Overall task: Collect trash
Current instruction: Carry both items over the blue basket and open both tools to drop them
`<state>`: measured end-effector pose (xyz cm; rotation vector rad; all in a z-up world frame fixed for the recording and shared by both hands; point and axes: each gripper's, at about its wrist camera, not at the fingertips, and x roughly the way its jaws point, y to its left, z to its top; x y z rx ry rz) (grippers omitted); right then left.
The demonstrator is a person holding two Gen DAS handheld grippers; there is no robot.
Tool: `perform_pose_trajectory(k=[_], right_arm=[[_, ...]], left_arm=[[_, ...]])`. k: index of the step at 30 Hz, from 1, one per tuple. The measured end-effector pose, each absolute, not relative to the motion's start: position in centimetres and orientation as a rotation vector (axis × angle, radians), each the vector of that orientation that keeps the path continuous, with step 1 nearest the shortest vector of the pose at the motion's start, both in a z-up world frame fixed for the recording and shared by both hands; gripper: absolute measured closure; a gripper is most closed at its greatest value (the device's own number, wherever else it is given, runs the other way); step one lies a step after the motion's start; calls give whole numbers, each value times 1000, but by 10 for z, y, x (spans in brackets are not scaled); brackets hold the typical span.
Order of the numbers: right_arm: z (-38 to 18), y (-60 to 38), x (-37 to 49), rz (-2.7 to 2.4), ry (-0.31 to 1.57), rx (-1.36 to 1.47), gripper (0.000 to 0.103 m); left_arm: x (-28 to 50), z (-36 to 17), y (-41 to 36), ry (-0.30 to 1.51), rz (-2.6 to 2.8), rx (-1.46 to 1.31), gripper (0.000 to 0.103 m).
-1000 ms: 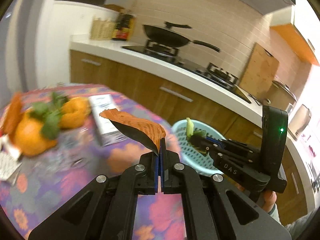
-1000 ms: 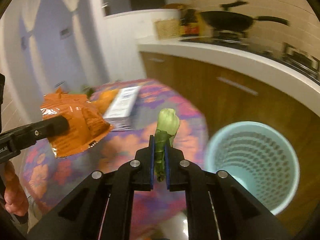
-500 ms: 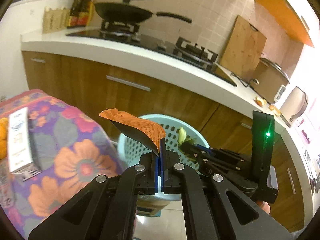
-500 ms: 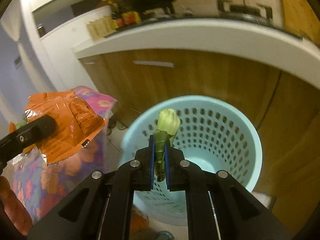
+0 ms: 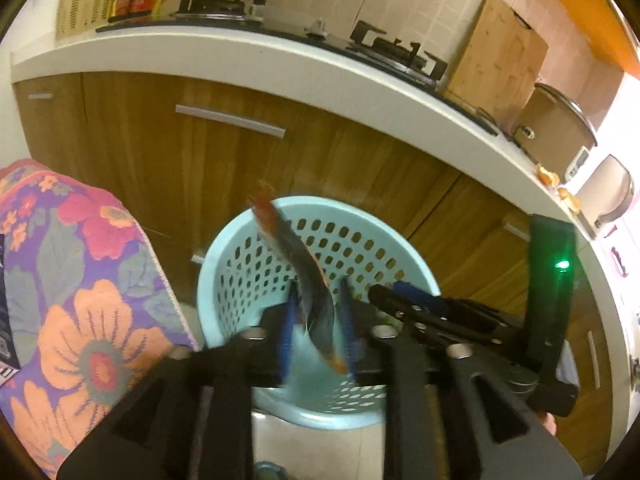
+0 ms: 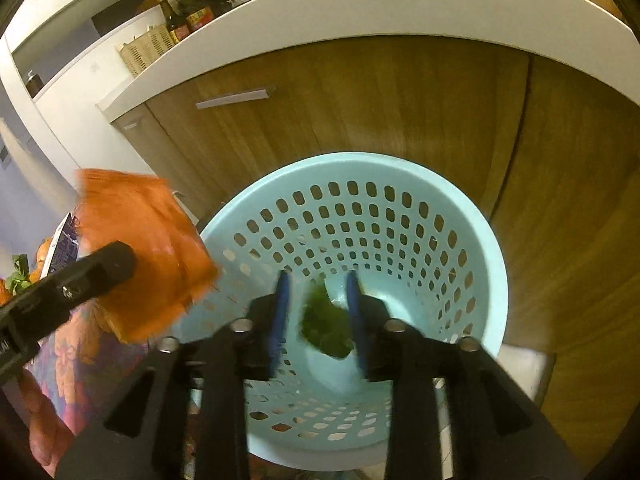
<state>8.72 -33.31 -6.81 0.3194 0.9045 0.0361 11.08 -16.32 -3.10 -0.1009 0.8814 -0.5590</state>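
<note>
A light blue perforated waste basket (image 5: 240, 248) (image 6: 472, 240) stands on the floor below both grippers. My left gripper (image 5: 316, 316) is open above it, and the orange snack wrapper (image 5: 296, 264) (image 6: 148, 248) slips loose between its fingers, blurred. My right gripper (image 6: 318, 308) is open over the basket mouth, and the green vegetable scrap (image 6: 326, 328) drops between its fingers into the basket. The right gripper (image 5: 420, 304) also shows in the left wrist view, beside the left one.
A table with a flowered cloth (image 5: 80, 280) stands left of the basket, with a box (image 6: 62, 246) and fruit on it. Wooden cabinets (image 5: 224, 168) under a white counter (image 5: 320, 76) stand close behind. A stove and pan sit on the counter.
Both grippers moved from over the table to above the basket and opened. The wrapper and the vegetable scrap have come loose and are falling.
</note>
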Motion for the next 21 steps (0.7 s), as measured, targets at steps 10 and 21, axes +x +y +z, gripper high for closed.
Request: perform_pose_trajectory(k=[10,21], right_arm=[[-44,-328,67,33,846,313,51],[9,-252,50,198,718,228,51]], left_arm=[[96,-23,-140,845,-557,-134,69],[40,26,-69,689,-460,-147,61]])
